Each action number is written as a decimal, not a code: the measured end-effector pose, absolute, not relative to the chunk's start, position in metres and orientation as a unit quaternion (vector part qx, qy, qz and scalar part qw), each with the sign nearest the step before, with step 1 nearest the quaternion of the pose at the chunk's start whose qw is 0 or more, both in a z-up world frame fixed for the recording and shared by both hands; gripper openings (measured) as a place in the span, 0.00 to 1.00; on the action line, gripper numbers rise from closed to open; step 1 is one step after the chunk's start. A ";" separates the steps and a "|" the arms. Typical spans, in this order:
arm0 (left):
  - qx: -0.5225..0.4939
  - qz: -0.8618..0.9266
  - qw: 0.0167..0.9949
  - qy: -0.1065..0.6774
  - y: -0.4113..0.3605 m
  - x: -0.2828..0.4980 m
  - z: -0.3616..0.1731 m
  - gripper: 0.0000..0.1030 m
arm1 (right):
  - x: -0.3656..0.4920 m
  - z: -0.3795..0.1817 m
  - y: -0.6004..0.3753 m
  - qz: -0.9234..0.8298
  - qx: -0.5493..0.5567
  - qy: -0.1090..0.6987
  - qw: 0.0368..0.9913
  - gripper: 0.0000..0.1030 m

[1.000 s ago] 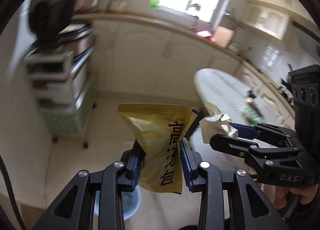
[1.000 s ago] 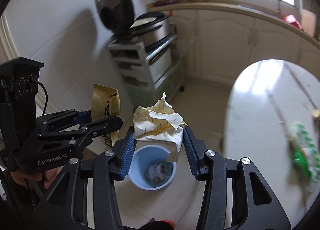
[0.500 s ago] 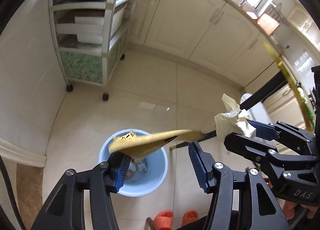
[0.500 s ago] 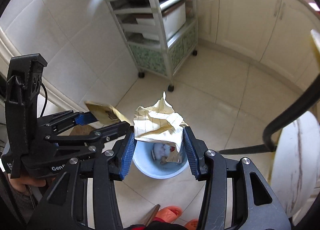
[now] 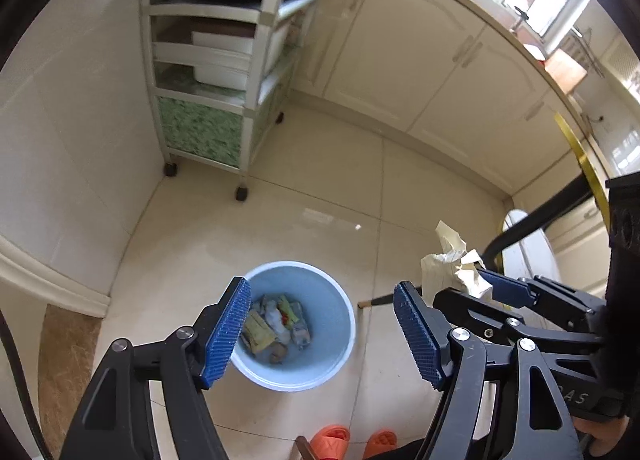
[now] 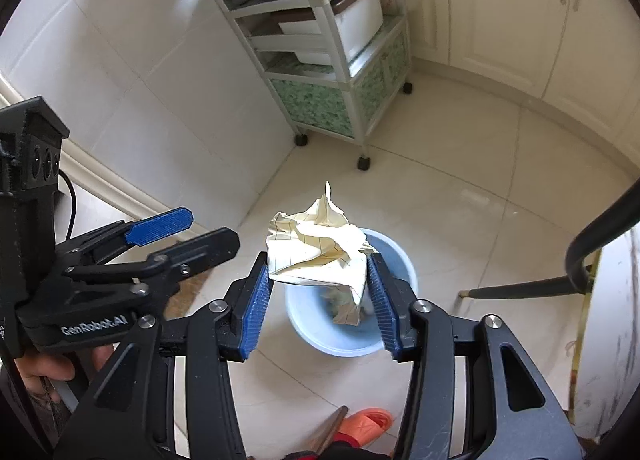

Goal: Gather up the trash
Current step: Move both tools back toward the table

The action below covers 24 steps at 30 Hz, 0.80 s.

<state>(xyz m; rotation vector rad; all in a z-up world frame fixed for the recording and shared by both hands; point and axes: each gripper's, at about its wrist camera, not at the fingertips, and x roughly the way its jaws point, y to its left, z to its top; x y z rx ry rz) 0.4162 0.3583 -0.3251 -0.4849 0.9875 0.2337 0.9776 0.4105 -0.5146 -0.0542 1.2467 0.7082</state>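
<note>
Left gripper point(image 5: 322, 330) spread wide and empty, hanging over the blue bin point(image 5: 332, 312) on the floor tiles; wrappers point(image 5: 276, 326) lie in the bin's bottom. Right gripper point(image 6: 318, 298) pinches a crumpled lined paper point(image 6: 320, 246) between its blue pads, held above the bin point(image 6: 396, 264). Wheeled shelf cart point(image 6: 340, 59) stands near, against the wall.

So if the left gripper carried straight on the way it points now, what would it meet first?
Most likely the blue bin: the open, empty left gripper frames its opening, with nothing visible between. It would probably reach the trash inside, though depth is hard to judge through the fisheye.
</note>
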 end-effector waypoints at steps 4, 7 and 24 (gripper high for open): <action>-0.216 0.144 0.849 0.460 0.348 0.402 -0.308 0.72 | 0.978 -0.513 0.417 0.327 -0.024 0.572 0.752 0.72; -0.210 0.157 0.856 0.446 0.339 0.388 -0.289 0.75 | 0.975 -0.499 0.414 0.335 -0.010 0.548 0.766 0.78; -0.098 0.057 0.948 0.298 0.153 0.349 -0.136 0.93 | 0.927 -0.303 0.269 0.251 -0.015 0.374 0.893 0.91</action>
